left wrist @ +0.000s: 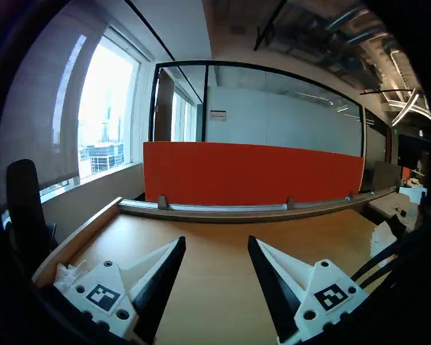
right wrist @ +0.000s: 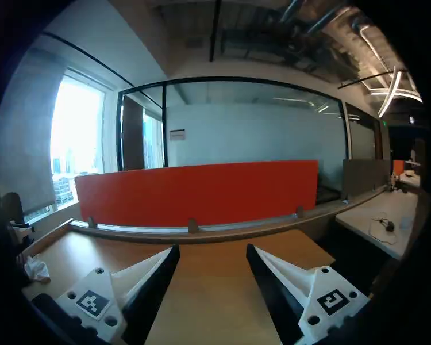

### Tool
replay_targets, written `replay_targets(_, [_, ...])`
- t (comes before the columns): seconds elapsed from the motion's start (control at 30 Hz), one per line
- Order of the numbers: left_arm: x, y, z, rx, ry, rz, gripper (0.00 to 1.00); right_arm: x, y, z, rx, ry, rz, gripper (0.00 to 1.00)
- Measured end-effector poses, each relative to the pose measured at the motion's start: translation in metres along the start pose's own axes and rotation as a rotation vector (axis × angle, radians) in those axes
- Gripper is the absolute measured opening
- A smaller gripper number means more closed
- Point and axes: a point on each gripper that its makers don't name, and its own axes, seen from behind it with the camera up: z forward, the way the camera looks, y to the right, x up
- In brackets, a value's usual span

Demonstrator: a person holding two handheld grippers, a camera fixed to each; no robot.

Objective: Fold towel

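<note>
- Looking from the left of the left gripper view, a black chair back [left wrist: 24, 207] stands by the bright window [left wrist: 103, 126]. A small crumpled white cloth [left wrist: 69, 275], possibly the towel, lies on the near left corner of the light wooden desk [left wrist: 215, 287].
- The left gripper [left wrist: 216, 240] hangs over the middle of that desk, its two white-and-black fingers spread wide with nothing between them.
- Behind the desk stands a long orange partition panel [left wrist: 250, 172]. At the far right edge sits a white stack [left wrist: 383, 234], too blurred to tell what it is.
- In the right gripper view the crumpled white cloth [right wrist: 36, 268] lies at the far left of the desk, well apart from the fingers.
- The right gripper [right wrist: 212, 248] is also spread wide and empty over the wood.
- Farther right, across a dark gap, a white table [right wrist: 359, 221] carries a thin dark cable [right wrist: 385, 223].
</note>
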Motion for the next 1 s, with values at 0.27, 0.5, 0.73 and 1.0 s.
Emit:
replay_targets(0.27, [-0.017, -0.002, -0.004, -0.016, 0.017, 0.024, 0.79, -0.002, -0.009, -0.008, 0.008, 0.003, -0.023, 0.89])
replay_targets(0.5, [-0.032, -0.012, -0.01, 0.001, 0.061, 0.03, 0.79, -0.014, -0.016, -0.014, 0.011, -0.013, -0.042, 0.89])
replay_targets(0.73, [-0.056, -0.016, -0.016, 0.007, 0.098, 0.054, 0.79, -0.024, -0.022, -0.021, 0.009, -0.006, -0.027, 0.9])
replay_targets(1.0, [-0.083, -0.021, -0.02, 0.031, 0.132, 0.051, 0.79, -0.033, -0.018, -0.028, 0.002, 0.002, -0.038, 0.89])
